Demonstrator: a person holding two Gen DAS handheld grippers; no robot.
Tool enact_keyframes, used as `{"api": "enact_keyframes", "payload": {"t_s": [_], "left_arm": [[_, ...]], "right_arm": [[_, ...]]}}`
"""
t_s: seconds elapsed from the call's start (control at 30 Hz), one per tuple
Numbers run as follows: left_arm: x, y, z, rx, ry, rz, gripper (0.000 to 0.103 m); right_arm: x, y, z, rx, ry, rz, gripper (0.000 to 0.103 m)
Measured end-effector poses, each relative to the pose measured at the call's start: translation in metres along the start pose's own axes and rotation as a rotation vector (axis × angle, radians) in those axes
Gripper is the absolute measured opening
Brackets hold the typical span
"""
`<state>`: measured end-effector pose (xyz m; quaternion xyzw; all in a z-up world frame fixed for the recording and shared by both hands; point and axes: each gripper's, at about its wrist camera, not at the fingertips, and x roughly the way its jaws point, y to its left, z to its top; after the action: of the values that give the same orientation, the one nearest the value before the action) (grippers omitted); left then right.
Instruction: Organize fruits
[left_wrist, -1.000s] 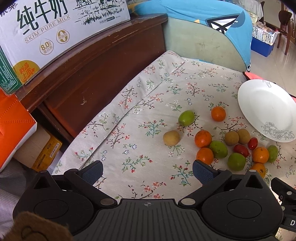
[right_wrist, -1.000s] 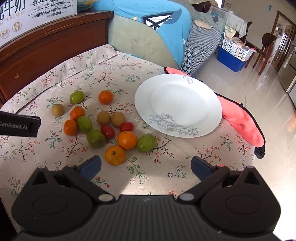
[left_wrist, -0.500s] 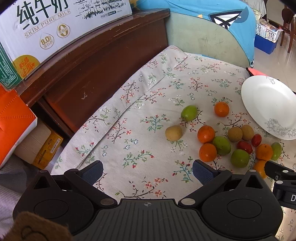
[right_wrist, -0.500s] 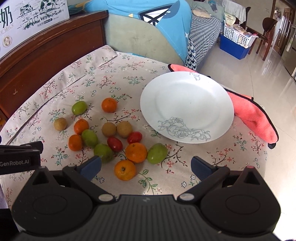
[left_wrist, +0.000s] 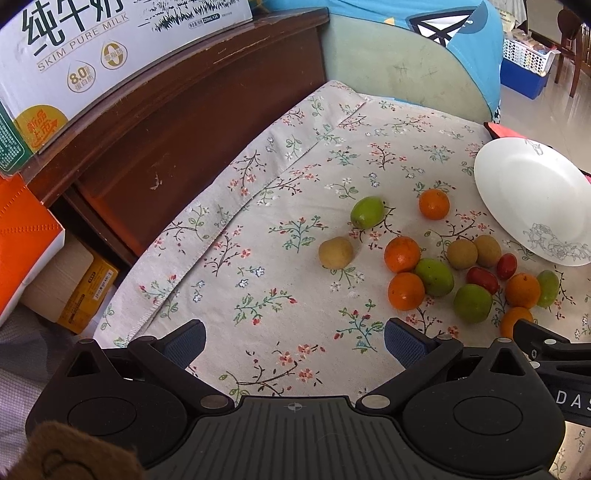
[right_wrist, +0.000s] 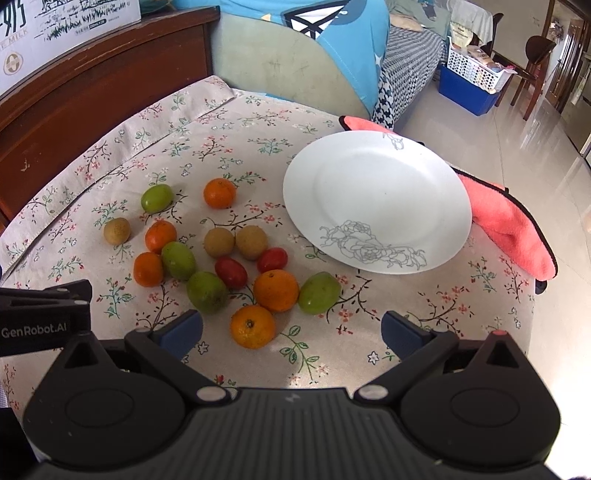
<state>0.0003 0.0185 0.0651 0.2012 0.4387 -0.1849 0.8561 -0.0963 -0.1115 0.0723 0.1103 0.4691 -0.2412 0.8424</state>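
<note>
Both tools hung above the near edge of the tabletop (right_wrist: 461, 306), which was covered in a flowered cloth. The left hand-held gripper (left_wrist: 294, 341) had its blue-padded fingers spread wide with nothing between them, only cloth below. The right hand-held gripper (right_wrist: 291, 330) was spread just as wide and gripped nothing; the nearest orange (right_wrist: 253, 326) lay on the cloth in the gap between its fingertips, untouched by either pad.

The fruits were all loose on the cloth, none on the white plate (right_wrist: 376, 201), which sat to the right of them with a grey flower drawing on its near rim. Just behind the nearest orange lay a second orange (right_wrist: 276, 290) with a green fruit (right_wrist: 319, 292) touching its right side. Two small red fruits (right_wrist: 231, 272) sat behind those, and two brown fruits (right_wrist: 219, 242) side by side behind the red ones. Further left two more oranges (right_wrist: 147, 269) and two green fruits (right_wrist: 178, 260) were bunched together. A lone brown fruit (left_wrist: 336, 253) lay at the left edge of the group, and a green fruit (left_wrist: 367, 211) and an orange (left_wrist: 434, 204) lay apart at the far side.

A pink cloth (right_wrist: 506, 225) stuck out from under the plate's right edge. A milk carton box (left_wrist: 92, 55) stood on the dark wooden cabinet (left_wrist: 207, 122) at the left.
</note>
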Motion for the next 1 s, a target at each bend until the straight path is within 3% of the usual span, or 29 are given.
{"api": "enact_keyframes", "payload": {"t_s": [1.0], "left_arm": [[0.0041, -0.0002, -0.0024, -0.02, 0.017, -0.01, 0.103]], "right_arm": [[0.0044, 0.002, -0.0026, 0.009, -0.017, 0.004, 0.102]]}}
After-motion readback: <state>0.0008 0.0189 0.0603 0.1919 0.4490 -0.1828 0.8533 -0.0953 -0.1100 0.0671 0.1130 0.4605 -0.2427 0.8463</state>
